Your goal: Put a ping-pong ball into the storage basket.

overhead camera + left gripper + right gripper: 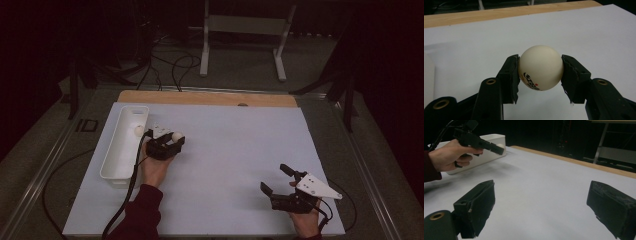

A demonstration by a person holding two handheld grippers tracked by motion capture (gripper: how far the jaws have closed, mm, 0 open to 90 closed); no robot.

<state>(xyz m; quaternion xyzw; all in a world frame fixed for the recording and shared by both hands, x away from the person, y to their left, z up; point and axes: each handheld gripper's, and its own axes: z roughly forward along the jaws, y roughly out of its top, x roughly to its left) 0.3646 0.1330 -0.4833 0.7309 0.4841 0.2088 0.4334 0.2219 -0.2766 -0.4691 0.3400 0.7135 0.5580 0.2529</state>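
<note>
Ball [541,67] clenched in the left tool [169,141] left of centre in the high view, beside the tray [111,160] already holding one ball [138,130]; drop pending, judging so; right tool [282,181] released, lower right.

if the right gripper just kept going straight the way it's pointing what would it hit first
Probably nothing soon: ahead of the open right gripper lies bare white sheet, then the table's wooden edge. The white tray sits off to one side.

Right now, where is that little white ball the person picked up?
The ball is clamped between the left gripper's jaws, above the white sheet at the high view's left, just right of the white tray.
</note>
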